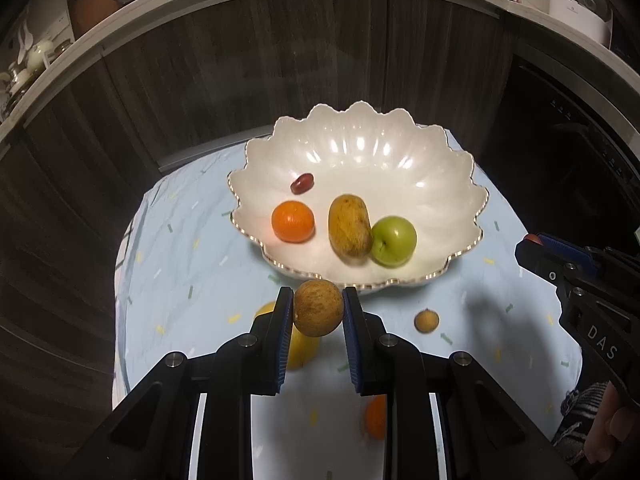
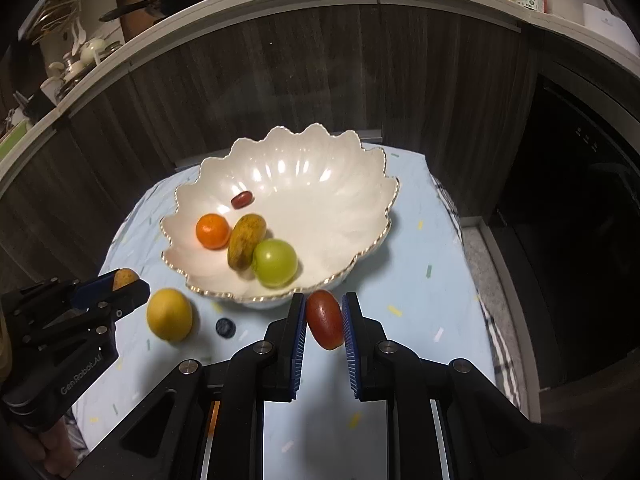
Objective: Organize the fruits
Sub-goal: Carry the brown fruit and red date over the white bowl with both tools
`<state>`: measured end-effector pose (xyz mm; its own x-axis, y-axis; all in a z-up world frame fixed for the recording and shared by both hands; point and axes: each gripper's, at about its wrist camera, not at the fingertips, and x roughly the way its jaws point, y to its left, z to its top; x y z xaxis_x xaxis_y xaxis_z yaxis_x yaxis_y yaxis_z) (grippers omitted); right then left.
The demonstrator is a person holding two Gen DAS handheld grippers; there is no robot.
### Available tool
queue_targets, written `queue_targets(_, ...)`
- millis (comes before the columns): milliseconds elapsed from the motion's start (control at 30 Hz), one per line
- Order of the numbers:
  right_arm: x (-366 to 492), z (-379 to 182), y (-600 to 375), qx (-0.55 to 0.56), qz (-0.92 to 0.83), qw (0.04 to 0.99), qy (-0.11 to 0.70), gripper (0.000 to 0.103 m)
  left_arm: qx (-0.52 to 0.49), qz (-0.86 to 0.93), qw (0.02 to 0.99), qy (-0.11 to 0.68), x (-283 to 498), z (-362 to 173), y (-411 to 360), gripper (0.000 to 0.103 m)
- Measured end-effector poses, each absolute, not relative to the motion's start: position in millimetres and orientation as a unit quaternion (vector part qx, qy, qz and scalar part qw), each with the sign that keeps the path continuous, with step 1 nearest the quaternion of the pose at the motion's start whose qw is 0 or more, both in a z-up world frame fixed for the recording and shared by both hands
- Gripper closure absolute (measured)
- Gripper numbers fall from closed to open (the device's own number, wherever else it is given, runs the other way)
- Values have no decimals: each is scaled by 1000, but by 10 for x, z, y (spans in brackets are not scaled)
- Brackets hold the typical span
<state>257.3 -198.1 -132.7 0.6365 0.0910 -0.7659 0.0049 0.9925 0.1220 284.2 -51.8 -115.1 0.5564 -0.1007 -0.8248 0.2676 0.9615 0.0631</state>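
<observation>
Four fruits sit in the scalloped white bowl (image 1: 360, 152); left gripper (image 1: 318, 312) clamped on a brown round fruit (image 1: 319, 307), right gripper (image 2: 324, 316) on a red oval fruit (image 2: 325, 320), both just short of the rim; lemon (image 2: 169, 314), small fruits remain on the tablecloth (image 2: 420, 300).

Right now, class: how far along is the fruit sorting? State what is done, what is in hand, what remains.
Done: the bowl holds an orange, a yellow-brown fruit, a green apple and a small red fruit.
In hand: the left gripper grips a round brown fruit; the right gripper grips a red fruit.
Left: a yellow fruit, a dark berry and a small brown fruit lie on the cloth.
</observation>
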Motion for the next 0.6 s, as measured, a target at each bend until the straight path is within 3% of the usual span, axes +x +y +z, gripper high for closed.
queue_targets(600,3017,-1282,-2043,55,19,908,414,84,87,-100,883,451,3270,-1103,-597,78)
